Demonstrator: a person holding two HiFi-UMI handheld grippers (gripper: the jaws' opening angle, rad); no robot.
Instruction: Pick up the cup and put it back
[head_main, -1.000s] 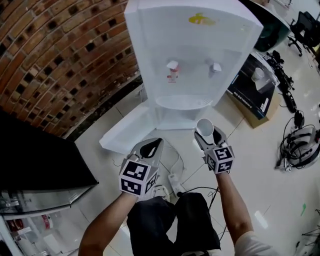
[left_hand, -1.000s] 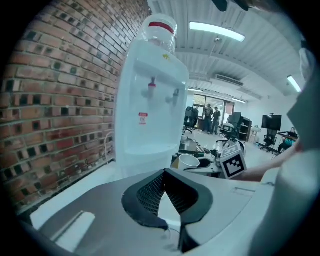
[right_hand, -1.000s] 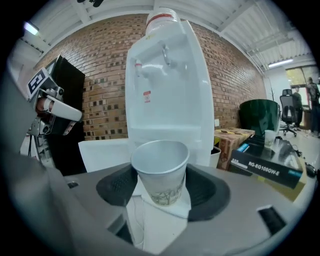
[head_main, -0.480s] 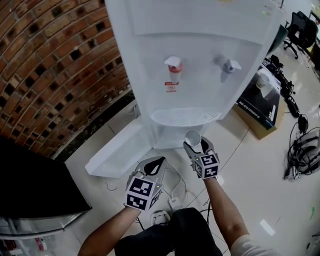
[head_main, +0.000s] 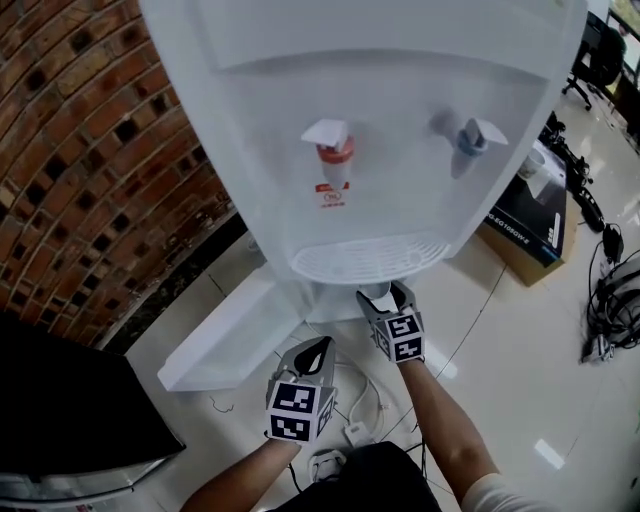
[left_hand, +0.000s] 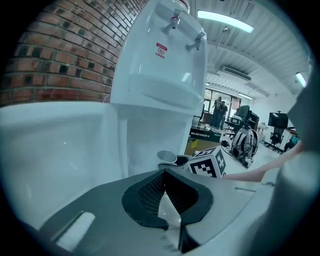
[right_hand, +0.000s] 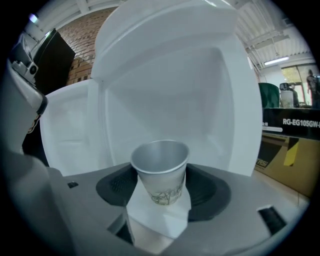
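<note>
Right tool has sunk; cup clamped between its jaws.

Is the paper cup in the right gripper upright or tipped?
Upright. The cup stands with its open mouth facing up and its base down, clamped between the jaws of the right gripper.

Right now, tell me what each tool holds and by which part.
Right tool grips the paper cup, upright, by its lower side wall. Left tool holds nothing; its jaws are together.
</note>
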